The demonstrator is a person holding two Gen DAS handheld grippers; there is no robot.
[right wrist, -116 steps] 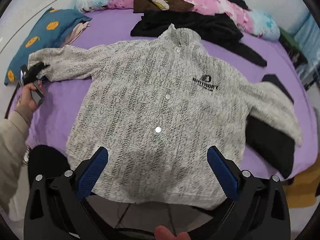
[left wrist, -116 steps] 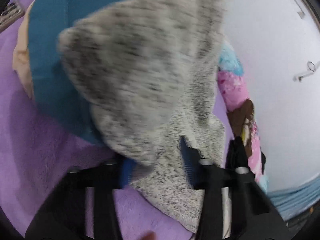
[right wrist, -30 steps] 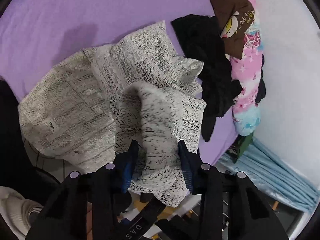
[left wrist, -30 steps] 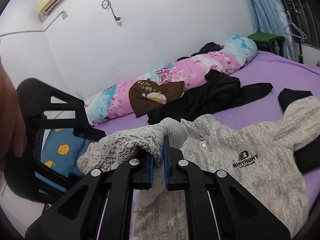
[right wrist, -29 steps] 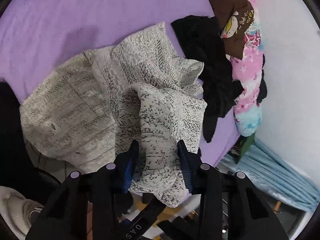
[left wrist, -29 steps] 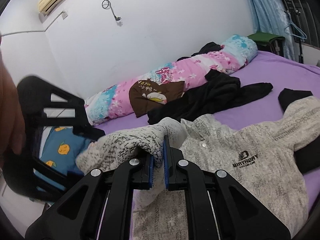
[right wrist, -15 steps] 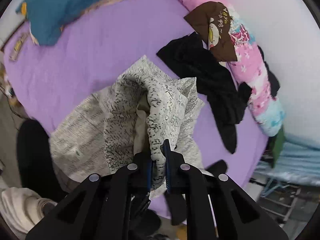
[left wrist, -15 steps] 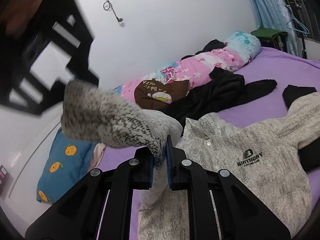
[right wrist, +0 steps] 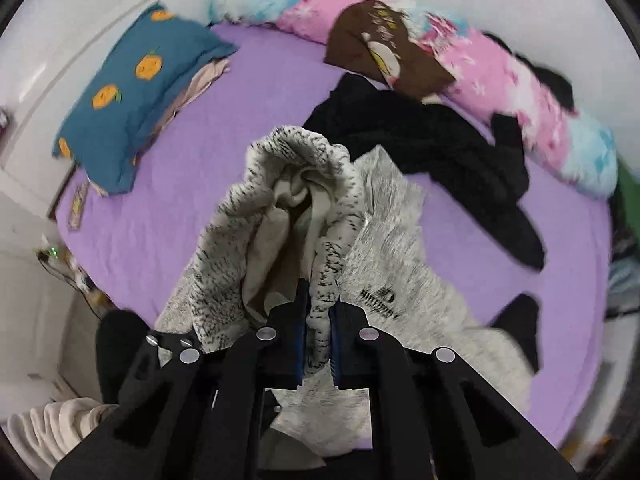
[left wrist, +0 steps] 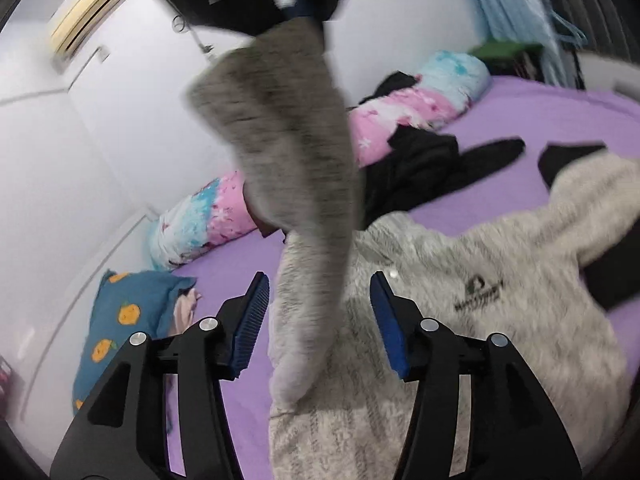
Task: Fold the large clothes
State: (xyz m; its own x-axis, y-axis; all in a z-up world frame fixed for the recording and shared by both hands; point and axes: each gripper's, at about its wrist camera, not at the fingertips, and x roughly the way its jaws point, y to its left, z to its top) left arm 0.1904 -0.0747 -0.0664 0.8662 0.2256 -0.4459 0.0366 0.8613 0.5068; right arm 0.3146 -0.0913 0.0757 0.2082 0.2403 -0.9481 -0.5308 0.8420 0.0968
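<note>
The right gripper (right wrist: 319,322) has its jaws clamped on a bunched sleeve (right wrist: 296,184) of the grey sweater (right wrist: 400,264), lifted over the purple bed (right wrist: 208,160).

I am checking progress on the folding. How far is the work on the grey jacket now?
Done: the grey jacket lies spread front-up on the purple bed. In hand: the right gripper is shut on one sleeve and holds it above the body, while the left gripper has just been opening, its pads off the cloth. Left: no finished fold shows; the other sleeve and the body remain, and the black clothes lie unfolded.
</note>
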